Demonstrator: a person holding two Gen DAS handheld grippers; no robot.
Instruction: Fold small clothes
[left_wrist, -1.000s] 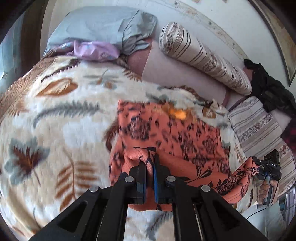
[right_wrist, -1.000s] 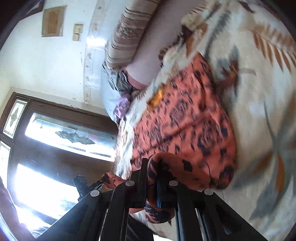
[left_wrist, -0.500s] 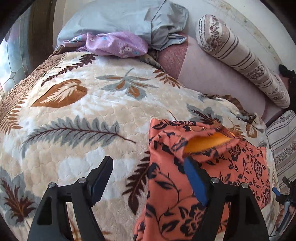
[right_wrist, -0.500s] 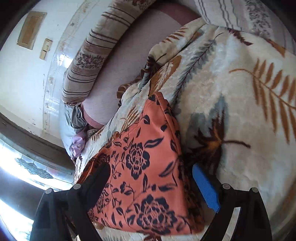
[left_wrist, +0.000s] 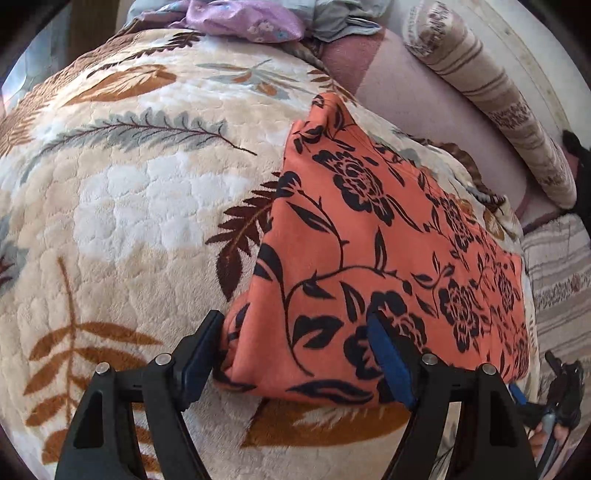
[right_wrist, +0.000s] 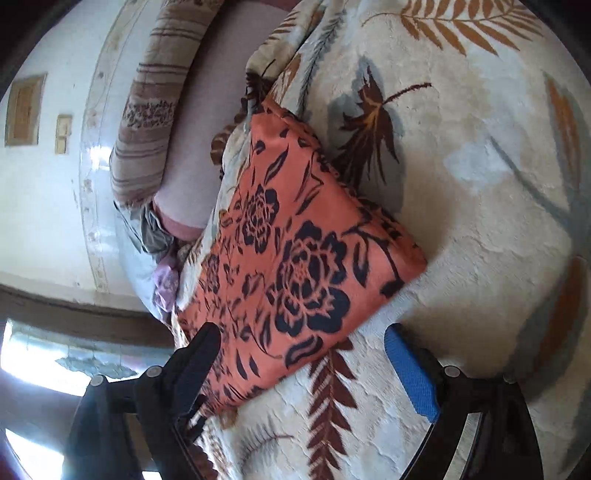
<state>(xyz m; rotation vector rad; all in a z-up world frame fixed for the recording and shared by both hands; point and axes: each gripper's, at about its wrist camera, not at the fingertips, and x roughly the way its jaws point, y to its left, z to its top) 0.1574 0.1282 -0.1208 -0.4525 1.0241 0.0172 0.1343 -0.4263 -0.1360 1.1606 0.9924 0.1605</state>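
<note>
On the bed, across the leaf-patterned blanket, your orange floral garment lies flat in a folded rectangle, running from 6 o'clock up toward 1 o'clock in the left wrist view. Your left gripper has its jaws spread wide, straddling the near corner of the garment at 6 o'clock; the dark pad sits just beside the left edge and the blue pad rests over the cloth, but neither pinches it. Your right gripper is spread just as wide at the opposite near corner, with the cloth's edge passing between its jaws, again unpinched. Both pairs of jaws have just been opening, and the cloth between them now lies loose on the blanket.

The garment sits this way, I judge, because a fold has just been laid: 2 near corners released together let the layer settle square. Keeping the jaws wide lets you draw away without dragging the top layer askew.

At 12 o'clock in the left view a lilac cloth and a grey one lie bunched at the head of the bed, and a striped bolster lies along the wall at 2 o'clock. Those 2 bunched pieces may be your next items; I cannot tell.
</note>
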